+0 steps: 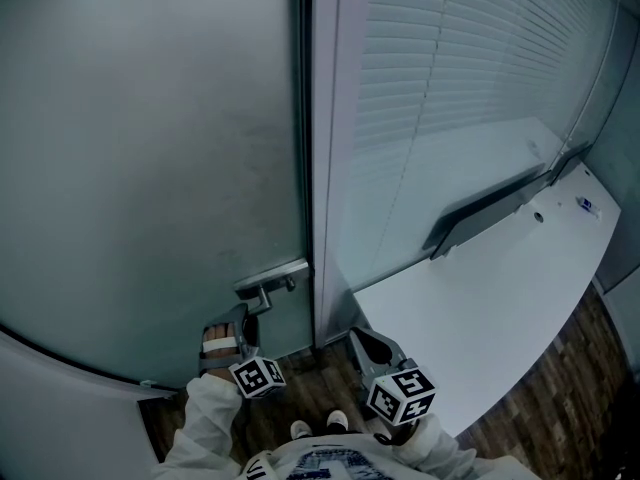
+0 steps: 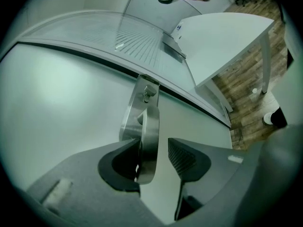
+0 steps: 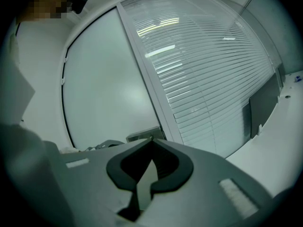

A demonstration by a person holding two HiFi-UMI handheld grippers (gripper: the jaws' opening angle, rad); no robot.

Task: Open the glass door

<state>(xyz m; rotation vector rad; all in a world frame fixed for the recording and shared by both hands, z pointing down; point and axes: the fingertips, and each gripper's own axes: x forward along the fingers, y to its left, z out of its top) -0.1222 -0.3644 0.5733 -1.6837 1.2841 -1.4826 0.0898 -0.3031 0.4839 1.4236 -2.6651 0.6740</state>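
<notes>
Left gripper view: left gripper (image 2: 154, 142) straddles door handle (image 2: 148, 119), jaws apart.

I'm seeing left gripper (image 2: 154, 143) straddling metal door handle (image 2: 148, 122), jaws standing apart. Handle lying against one jaw, gap showing beside other. Frosted glass door (image 2: 57, 93) filling background; white table (image 2: 222, 41) standing beyond, over wood floor (image 2: 246, 86).

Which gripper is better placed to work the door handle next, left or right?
Left. The left gripper has its open jaws either side of the door handle. The right gripper is shut on nothing and sits away from the handle.
</notes>
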